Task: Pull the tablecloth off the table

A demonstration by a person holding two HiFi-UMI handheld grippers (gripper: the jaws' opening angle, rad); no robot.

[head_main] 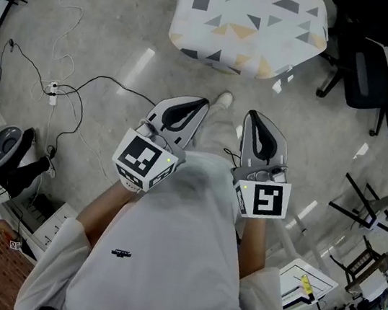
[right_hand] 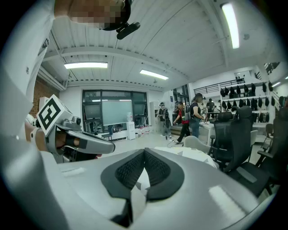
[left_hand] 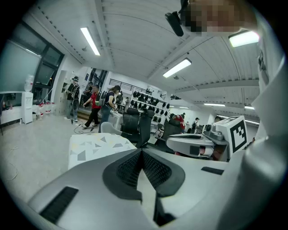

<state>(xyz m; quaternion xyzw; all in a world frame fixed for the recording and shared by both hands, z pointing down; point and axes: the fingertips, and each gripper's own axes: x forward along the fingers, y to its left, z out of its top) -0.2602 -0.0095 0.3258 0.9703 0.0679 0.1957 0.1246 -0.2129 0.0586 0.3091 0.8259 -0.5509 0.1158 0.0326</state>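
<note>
Both arms are bending at the elbow, with the forearms reaching forward from white sleeves at waist height. The left tool (head_main: 202,102) and right tool (head_main: 251,114) are pointing ahead and slightly down. They are riding side by side, tips angling a little toward each other without touching. Both are sitting fully closed, pads meeting, with nothing between them; each tool's own view is showing the same.

Count: two tools and two marker cubes, one on each, the left cube (head_main: 143,159) and the right cube (head_main: 263,200).

One tablecloth (head_main: 253,14), white with grey and yellow triangles, is lying spread over the desk ahead. It is draping down the sides and hiding the desk. It is lying well apart from both tools, with bare floor (head_main: 126,30) showing between.

One shoe (head_main: 223,99) is showing between the tool tips. Two black chairs (head_main: 371,73) are standing right of the desk. Cables (head_main: 80,89) are trailing over the floor at left.
</note>
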